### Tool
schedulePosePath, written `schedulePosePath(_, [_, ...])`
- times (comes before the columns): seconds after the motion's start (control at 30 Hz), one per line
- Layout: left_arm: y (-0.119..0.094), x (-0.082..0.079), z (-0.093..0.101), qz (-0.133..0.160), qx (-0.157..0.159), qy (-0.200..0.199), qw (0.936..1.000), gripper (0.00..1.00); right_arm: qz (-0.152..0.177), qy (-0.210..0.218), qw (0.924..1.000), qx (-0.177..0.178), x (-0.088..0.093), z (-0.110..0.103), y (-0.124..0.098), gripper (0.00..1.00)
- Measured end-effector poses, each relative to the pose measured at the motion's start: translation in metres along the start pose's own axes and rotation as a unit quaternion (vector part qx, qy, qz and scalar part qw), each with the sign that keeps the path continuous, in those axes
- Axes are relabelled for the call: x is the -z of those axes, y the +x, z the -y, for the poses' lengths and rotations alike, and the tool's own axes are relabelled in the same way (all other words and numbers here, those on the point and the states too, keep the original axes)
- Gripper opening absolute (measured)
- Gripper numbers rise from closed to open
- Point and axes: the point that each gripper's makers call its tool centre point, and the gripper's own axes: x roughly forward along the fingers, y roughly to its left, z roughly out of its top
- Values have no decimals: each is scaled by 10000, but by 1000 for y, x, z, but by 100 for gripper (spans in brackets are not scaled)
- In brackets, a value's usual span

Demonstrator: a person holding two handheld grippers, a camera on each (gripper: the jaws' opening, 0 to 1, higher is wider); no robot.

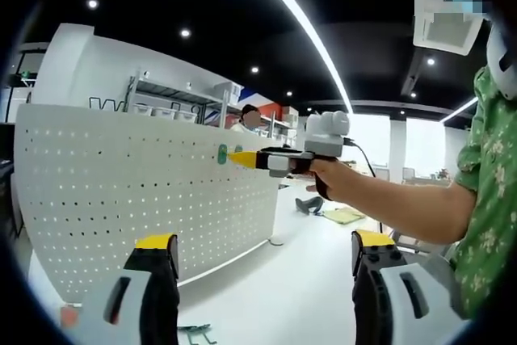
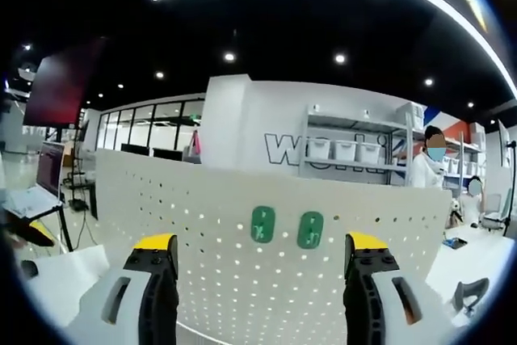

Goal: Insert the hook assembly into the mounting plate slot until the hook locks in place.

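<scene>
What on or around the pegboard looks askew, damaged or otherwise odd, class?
Nothing stands out. Two green hooks sit side by side and upright on the white pegboard, at about the same height. The board looks intact. The right gripper points at it, jaws apart in its own view.

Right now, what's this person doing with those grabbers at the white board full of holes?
A person holds a two-jaw grabber in each hand, facing a white pegboard. Two green hooks sit on it side by side. The right gripper reaches up near them, jaws apart in its own view. The left gripper hangs back, open and empty.
</scene>
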Motion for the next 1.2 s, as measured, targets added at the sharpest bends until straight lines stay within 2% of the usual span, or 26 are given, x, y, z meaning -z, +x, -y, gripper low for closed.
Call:
schedulePosePath(0.13, [-2,3,0,-44,-57,27,10000,91,-49,8,10000,-81,4,-5,-8,86])
schedulePosePath(0.47, [-13,16,-2,-187,-299,70,9994,91,-194,82,9987,-469,19,-34,-25,85])
schedulePosePath(0.77, [-26,21,-1,-200,-553,29,9983,91,-387,51,9953,-884,39,-65,-37,84])
schedulePosePath(1.2, [-44,33,1,-234,-894,-94,9957,91,-541,-32,9898,-1319,53,-95,-57,83])
